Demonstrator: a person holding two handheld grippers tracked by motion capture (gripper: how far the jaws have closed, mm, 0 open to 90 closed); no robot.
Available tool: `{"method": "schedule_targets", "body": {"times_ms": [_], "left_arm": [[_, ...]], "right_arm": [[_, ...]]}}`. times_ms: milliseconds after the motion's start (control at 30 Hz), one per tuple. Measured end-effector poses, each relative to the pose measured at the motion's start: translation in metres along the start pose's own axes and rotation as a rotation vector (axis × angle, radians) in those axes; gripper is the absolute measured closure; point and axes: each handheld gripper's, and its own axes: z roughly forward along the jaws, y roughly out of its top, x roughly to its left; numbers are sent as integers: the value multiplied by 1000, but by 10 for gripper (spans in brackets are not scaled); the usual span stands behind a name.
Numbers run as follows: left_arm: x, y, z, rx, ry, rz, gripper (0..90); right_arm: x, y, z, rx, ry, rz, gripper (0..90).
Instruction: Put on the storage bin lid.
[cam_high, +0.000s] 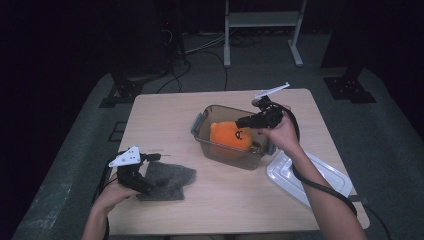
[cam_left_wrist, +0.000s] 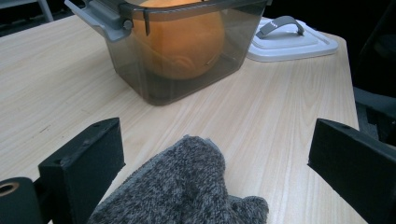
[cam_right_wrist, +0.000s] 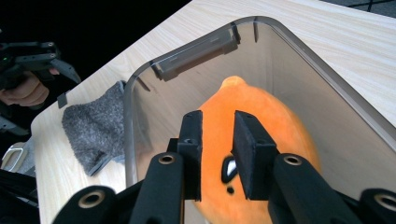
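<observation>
An orange plush toy (cam_high: 230, 136) with a dark face lies inside a smoky clear plastic box (cam_high: 202, 125) at the table's middle. My right gripper (cam_high: 240, 122) hovers over the box's right end, pointing left and down at the plush (cam_right_wrist: 280, 121). Its jaws (cam_right_wrist: 218, 126) stand a narrow gap apart with nothing pinched between them. A grey knitted cloth (cam_high: 170, 180) lies flat at the front left. My left gripper (cam_high: 155, 173) rests low beside it, jaws wide open, and the cloth's edge (cam_left_wrist: 187, 186) lies between them untouched.
The box's white lid (cam_high: 305, 177) with a grey handle lies on the table at the front right, under the right forearm. The box has grey latches (cam_left_wrist: 116, 23) at its ends. A metal stand's legs (cam_high: 260, 30) rise beyond the table's far edge.
</observation>
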Motion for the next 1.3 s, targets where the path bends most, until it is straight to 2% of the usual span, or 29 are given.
{"method": "schedule_targets", "body": {"times_ms": [300, 567, 833, 1100, 1300], "left_arm": [[0, -1, 0, 3, 3, -5, 28], [1, -1, -2, -5, 13, -8, 28], [1, -1, -3, -14, 11, -14, 28], [1, -2, -3, -11, 10, -15, 28], [0, -2, -2, -13, 9, -15, 28]], "right_arm": [[0, -16, -24, -17, 8, -13, 660], [-2, -32, -48, -54, 3, -11, 613], [-1, -44, -64, -73, 0, -14, 557], [-2, -57, -74, -83, -7, -19, 492], [-5, -77, -86, -93, -24, -10, 448]]}}
